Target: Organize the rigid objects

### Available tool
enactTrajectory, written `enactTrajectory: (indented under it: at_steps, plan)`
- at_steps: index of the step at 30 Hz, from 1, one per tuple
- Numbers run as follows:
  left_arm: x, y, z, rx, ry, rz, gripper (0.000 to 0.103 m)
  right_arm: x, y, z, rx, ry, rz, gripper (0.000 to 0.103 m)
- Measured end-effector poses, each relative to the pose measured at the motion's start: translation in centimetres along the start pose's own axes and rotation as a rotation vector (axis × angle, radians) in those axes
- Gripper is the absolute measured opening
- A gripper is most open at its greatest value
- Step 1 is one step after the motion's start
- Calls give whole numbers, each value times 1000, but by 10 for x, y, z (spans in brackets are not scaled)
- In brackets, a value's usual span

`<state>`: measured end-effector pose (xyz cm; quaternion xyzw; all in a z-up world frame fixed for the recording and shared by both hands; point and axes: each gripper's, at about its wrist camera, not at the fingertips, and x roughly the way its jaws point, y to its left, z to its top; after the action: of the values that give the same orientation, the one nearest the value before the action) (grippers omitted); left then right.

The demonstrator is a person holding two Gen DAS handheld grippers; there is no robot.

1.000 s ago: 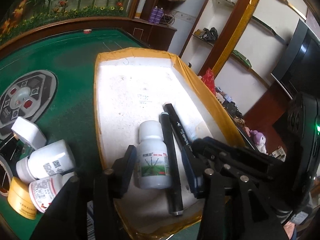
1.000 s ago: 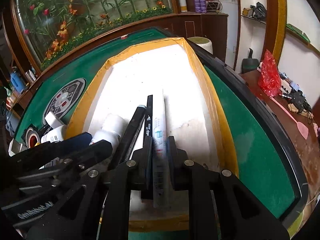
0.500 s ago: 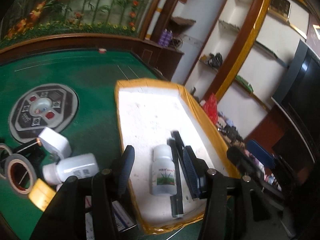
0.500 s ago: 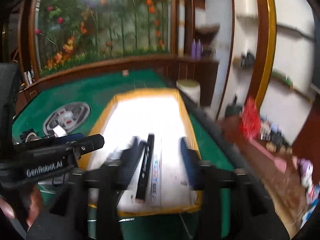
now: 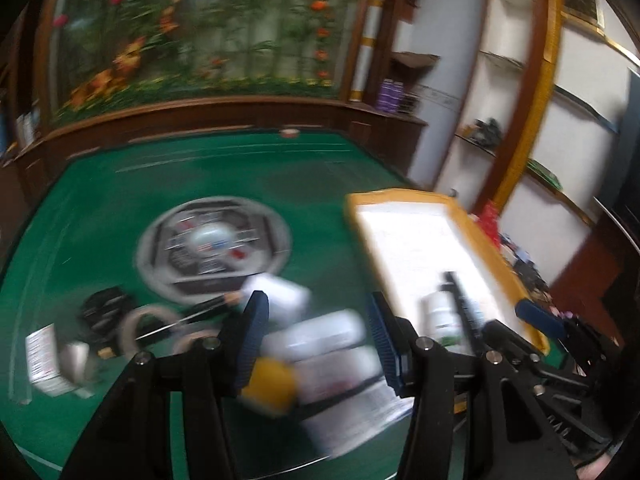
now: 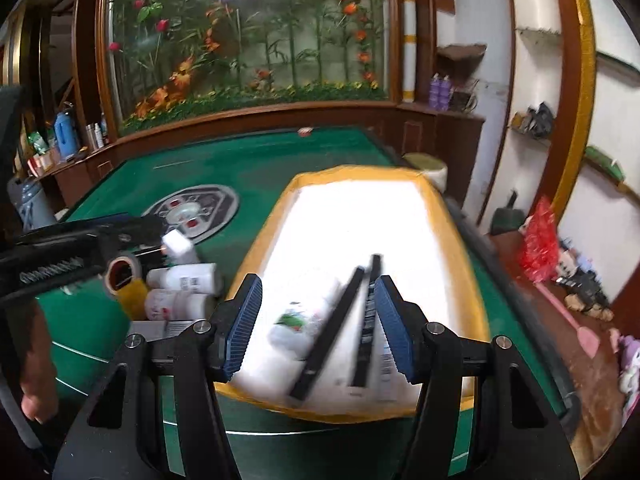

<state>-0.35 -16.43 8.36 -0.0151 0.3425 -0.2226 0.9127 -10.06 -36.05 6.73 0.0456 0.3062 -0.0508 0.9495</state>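
A white foam tray with yellow-taped rim (image 6: pixel 476 280) lies on the green table. Inside it, at the near end, a small white bottle with a green label (image 6: pixel 298 320) lies on its side, beside two black markers (image 6: pixel 332 332) and a white tube (image 6: pixel 384 356). Left of the tray, two white bottles (image 6: pixel 184 278), a yellow-capped jar (image 6: pixel 134 300) and tape rolls (image 6: pixel 120 272) cluster together.

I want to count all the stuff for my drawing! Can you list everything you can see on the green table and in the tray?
tray: one, white with yellow rim, on green table
markers: two, black, in tray
small bottle: one, white, green label, in tray
flat white tube: one, in tray, right of markers
white bottles: two, lying left of tray
yellow lid: one, beside bottles
tape roll: one, beside bottles
round panel: one, grey, table centre
left tongs: open, above bottles
right tongs: open, empty, above tray
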Motion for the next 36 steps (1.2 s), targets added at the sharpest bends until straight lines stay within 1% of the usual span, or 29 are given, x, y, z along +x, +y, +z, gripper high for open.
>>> enactTrajectory:
  at_steps: [1,2,3,5,6,8,9,10,11,12,13,14,16,18,20,21,24,26,28,29,30,31,34,36]
  plan:
    - [-3,12,-2,-24,0,15,52,4,5,-1,5,15,39,59]
    - [-8,32,-6,-62,3,38,52,9,20,-4,0,23,90,59]
    - [-12,43,-10,-86,3,54,52,10,27,-6,-8,24,109,59]
    - [-26,73,-21,-150,-5,119,52,12,45,-9,-31,22,160,59]
    - [-39,91,-28,-188,-13,133,52,14,55,-10,-46,21,182,59]
    - [-60,110,-36,-232,-48,155,52,15,72,-15,-68,17,229,59]
    - [-71,120,-39,-247,-72,190,56,18,80,-17,-75,24,253,59]
    - [-76,129,-40,-254,-85,222,65,22,90,-21,-89,40,279,59]
    - [-80,138,-41,-260,-87,251,68,25,95,-23,-99,50,290,59]
    - [-79,144,-41,-268,-83,269,69,29,102,-27,-110,61,298,59]
    - [-76,154,-42,-286,-68,293,69,33,109,-31,-123,84,309,59]
    - [-72,161,-42,-306,-45,299,69,34,113,-32,-135,97,313,59]
    - [-61,169,-43,-330,2,269,69,30,114,-33,-145,74,323,59]
    - [-48,170,-43,-332,42,270,69,31,110,-33,-129,78,339,59]
    - [-39,167,-40,-308,59,292,69,39,104,-32,-87,102,350,59]
    - [-35,166,-38,-306,61,302,69,39,101,-31,-69,105,354,59]
    - [-17,169,-32,-316,108,319,69,39,98,-32,-50,108,370,59]
    - [-11,174,-32,-322,132,339,66,37,98,-32,-51,98,373,59]
    - [-5,179,-36,-325,151,356,42,35,97,-32,-54,90,381,59]
    - [-4,181,-38,-325,160,359,41,35,98,-32,-56,88,386,59]
    - [-5,182,-39,-332,140,355,38,34,97,-33,-57,88,388,59]
    - [-6,183,-40,-332,135,348,37,34,98,-33,-57,91,390,59]
    - [-11,182,-43,-332,114,338,37,37,99,-32,-59,102,390,59]
    - [-18,175,-45,-309,97,323,37,40,98,-30,-58,106,390,59]
